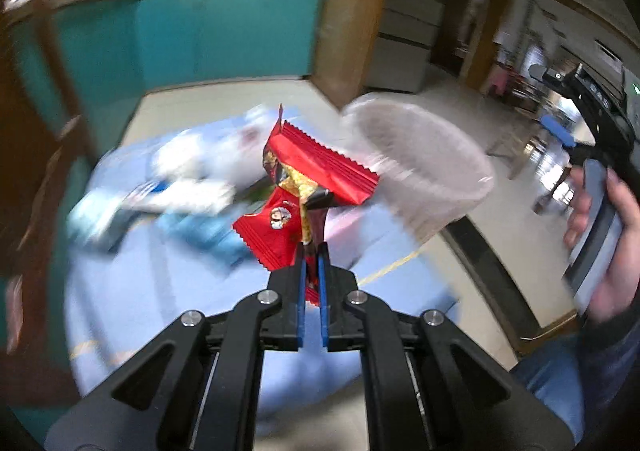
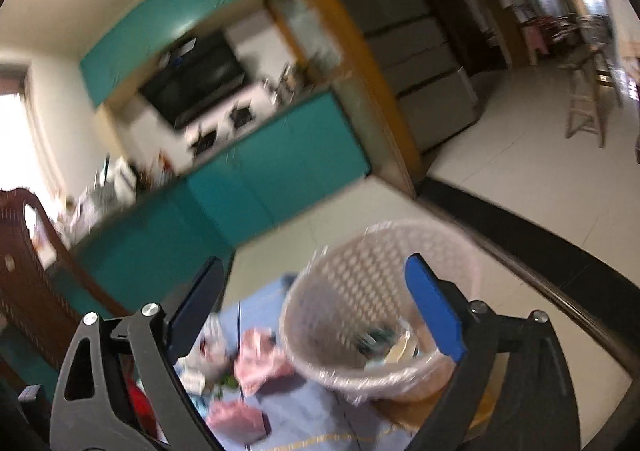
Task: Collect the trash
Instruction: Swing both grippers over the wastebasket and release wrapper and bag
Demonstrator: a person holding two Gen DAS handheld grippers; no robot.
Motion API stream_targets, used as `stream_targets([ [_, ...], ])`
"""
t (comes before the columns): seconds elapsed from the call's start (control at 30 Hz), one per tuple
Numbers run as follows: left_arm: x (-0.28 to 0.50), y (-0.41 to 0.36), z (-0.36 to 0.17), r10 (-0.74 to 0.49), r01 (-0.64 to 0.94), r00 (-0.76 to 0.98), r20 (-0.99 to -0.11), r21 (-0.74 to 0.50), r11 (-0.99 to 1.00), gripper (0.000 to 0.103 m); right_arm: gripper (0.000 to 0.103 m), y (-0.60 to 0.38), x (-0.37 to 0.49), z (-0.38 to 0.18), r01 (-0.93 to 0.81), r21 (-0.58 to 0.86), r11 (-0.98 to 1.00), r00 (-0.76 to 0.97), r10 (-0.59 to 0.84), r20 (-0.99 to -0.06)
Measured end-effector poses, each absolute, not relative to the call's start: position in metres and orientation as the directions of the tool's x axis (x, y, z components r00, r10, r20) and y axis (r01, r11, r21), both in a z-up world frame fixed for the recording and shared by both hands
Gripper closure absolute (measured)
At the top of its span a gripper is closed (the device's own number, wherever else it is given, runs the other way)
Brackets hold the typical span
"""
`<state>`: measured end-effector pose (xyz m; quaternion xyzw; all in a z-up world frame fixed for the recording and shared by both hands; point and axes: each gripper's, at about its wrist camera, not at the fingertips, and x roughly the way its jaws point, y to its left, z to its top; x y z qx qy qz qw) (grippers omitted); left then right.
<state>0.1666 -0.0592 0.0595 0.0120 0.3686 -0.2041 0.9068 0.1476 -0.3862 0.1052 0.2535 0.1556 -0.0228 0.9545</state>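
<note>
Wrappers (image 1: 316, 187), red and crumpled together, hang pinched in the left tongs (image 1: 313, 251), whose blue pads are drawn narrow on the lower edge of the bunch. I count two red pieces, one above the other, though they may be parts of a single torn packet; the folds hide the join. They are held up off the tabletop (image 1: 160, 291), just beside the rim of the basket (image 1: 420, 163), which suggests the bunch is on its way over the rim to be dropped in.

The right tongs (image 2: 316, 307) stand wide and hold nothing. In the right wrist view their pads frame the basket (image 2: 380, 291) from above, so this hand looks parked clear of the drop, or ready to steady the basket. The right hand (image 1: 608, 235) shows at the edge of the left view, wrapped round its grip.

One basket, pale and perforated, lined with a clear bag, sits at the tabletop's corner. A few scraps already lie in its bottom; blur stops me counting them.

More litter (image 2: 256, 367) lies on the blue cloth beside it: at least two pinkish crumpled pieces and some white and green bits. So the job looks partly done, with several pickups left.
</note>
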Motion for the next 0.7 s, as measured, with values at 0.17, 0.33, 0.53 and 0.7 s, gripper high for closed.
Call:
stream_targets([
  [0.17, 0.228, -0.175, 0.093, -0.462, 0.505, 0.621, -0.633, -0.127, 0.853, 0.093, 0.011, -0.411, 0.14, 0.105, 0.189, 0.526, 0.829, 0.963, -0.052, -0.263],
  [0.33, 0.277, -0.215, 0.093, -0.388, 0.422, 0.688, -0.614, -0.097, 0.901, 0.018, 0.011, -0.423, 0.143, 0.099, 0.201, 0.53, 0.824, 0.955, -0.044, -0.295],
  [0.53, 0.232, -0.125, 0.081, -0.252, 0.274, 0.733, -0.631, -0.066, 0.96, 0.014, 0.011, -0.397, 0.151, 0.102, 0.125, 0.462, 0.878, 0.943, 0.04, -0.332],
  [0.7, 0.166, -0.033, 0.07, -0.125, 0.151, 0.78, -0.613, -0.01, 0.989, 0.009, 0.011, -0.33, 0.158, 0.099, -0.035, 0.373, 0.927, 0.893, 0.197, -0.405],
])
